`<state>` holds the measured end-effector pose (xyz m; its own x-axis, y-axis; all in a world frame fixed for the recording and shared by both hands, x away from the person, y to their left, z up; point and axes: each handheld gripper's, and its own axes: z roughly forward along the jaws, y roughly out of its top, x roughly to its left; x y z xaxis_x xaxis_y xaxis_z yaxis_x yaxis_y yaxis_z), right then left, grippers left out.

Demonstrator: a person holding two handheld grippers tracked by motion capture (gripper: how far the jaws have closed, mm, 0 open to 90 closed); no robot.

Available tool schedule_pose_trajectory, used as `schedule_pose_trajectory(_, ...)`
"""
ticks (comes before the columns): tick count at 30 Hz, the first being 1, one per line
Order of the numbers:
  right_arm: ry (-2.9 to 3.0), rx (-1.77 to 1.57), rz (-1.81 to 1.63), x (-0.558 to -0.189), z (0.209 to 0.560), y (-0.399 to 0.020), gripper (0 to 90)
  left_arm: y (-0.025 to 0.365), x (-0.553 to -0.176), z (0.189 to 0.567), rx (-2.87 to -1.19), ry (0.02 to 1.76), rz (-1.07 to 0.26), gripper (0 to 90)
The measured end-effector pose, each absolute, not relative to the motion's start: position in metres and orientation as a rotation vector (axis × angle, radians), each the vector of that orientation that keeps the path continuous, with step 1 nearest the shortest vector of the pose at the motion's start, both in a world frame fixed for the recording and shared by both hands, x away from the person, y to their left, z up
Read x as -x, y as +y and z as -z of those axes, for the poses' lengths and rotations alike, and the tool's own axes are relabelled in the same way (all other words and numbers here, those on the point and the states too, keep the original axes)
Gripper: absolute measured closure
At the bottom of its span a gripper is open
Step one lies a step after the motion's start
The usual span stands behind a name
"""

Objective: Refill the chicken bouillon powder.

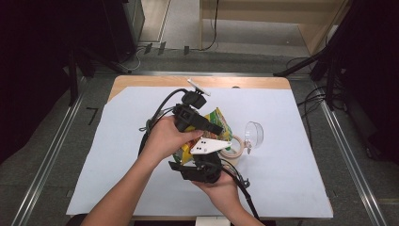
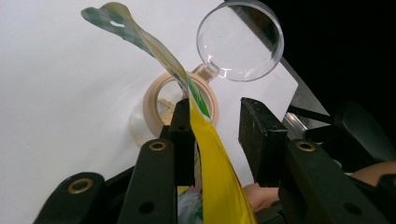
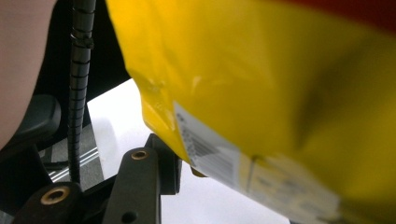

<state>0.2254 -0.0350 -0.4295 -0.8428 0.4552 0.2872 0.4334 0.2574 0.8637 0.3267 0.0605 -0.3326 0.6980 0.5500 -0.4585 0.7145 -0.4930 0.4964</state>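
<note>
On a table (image 1: 282,84) covered by a white sheet (image 1: 117,155), a person works a yellow and green snack bag (image 1: 217,120) with a handheld gripper in each hand. In the high view the bag sits at the middle of the sheet, raised off it between the two tools, its printed top pointing to the far right. The left gripper (image 1: 214,129) reaches in from the left over the bag; the left hand (image 1: 164,136) wraps its black body. In the left gripper view the bag's flattened upper edge (image 2: 205,121) runs up between the jaws, lying against the inner face of the left-hand jaw, while the right-hand jaw stands clear of it with a visible gap; the jaws are released, with the bag loose between them. The right gripper (image 1: 188,162) comes from the near side under the bag, carried by the right hand (image 1: 221,188), with its grey three-cornered plate (image 1: 209,146) on top. In the right gripper view the bag's yellow underside with a white printed label (image 3: 219,154) covers the jaw space; one jaw meets the bag's edge and the other is hidden, so a grasp cannot be told. Just right of the bag lies a roll of beige tape (image 1: 235,149), flat on the sheet, and beside it, farther right, a clear plastic scoop (image 1: 254,134).
</note>
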Motion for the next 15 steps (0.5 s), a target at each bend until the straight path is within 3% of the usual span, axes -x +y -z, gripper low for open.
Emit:
schedule_pose_trajectory(9,2.481,-0.795,-1.650,-0.2221,0.4313,-0.0323,56.7,0.0577,-0.3236,0.3323,-2.255,0.948,0.262,72.5)
schedule_pose_trajectory(15,2.460,-0.767,-1.595,-0.2207,0.4324,-0.0313,62.5,0.0536,-0.3198,0.3303,-2.264,0.925,0.244,74.2)
